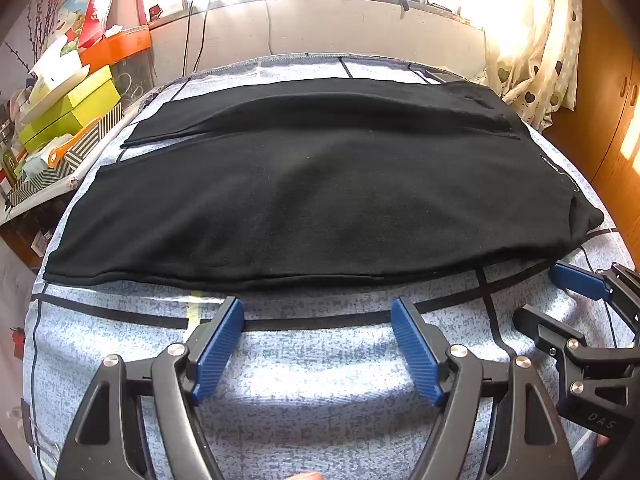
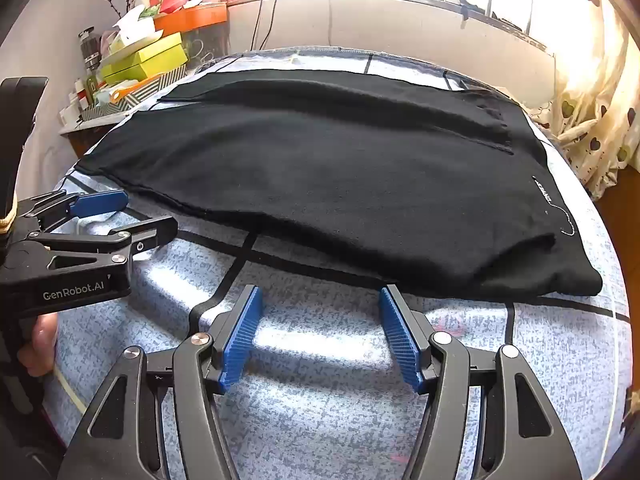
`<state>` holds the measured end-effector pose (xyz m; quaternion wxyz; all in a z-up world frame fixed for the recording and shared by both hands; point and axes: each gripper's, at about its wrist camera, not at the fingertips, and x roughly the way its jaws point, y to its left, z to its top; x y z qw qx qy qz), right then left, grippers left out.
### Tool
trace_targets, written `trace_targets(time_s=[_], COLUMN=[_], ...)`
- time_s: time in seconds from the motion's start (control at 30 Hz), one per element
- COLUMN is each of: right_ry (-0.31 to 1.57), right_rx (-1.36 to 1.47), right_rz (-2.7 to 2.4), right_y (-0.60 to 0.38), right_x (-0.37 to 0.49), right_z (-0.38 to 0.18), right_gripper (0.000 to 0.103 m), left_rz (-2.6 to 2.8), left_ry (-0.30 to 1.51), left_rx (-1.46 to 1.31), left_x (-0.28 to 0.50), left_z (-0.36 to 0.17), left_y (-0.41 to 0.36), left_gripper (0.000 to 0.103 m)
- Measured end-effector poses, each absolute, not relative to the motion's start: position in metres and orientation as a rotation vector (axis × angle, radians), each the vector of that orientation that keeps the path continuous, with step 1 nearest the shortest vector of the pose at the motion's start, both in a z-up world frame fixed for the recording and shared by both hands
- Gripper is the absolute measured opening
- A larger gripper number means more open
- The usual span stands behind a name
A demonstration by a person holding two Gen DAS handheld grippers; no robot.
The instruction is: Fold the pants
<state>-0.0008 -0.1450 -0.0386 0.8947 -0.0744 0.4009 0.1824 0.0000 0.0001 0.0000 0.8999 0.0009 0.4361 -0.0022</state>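
Black pants lie spread flat across a bed. The waist, with a small white logo, is at the right and the two legs run to the left. My left gripper stands open just short of the near leg's edge, over bare sheet, with nothing between its blue pads. It also shows at the left of the right wrist view, my left gripper open beside that same edge. My right gripper is open too, close to the near edge by the waist corner, with no cloth between its pads.
The bed sheet is blue-grey with dark lines. A cluttered shelf with yellow-green boxes stands at the left. A heart-patterned curtain and a wooden cabinet are at the right. A hand holds the left gripper.
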Motion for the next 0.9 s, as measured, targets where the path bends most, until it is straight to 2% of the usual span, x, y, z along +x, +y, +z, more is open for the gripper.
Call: trace_targets(time_s=[0.9], right_ry=[0.833], right_rx=[-0.154], right_rz=[0.379], right_y=[-0.1514], right_x=[0.0086], right_z=[-0.0405], right_gripper=[0.062], left_rz=[-0.003], left_ry=[0.901], left_rx=[0.006], left_x=[0.0000], left_z=[0.0000], left_y=[0.0003], left_gripper=[0.078])
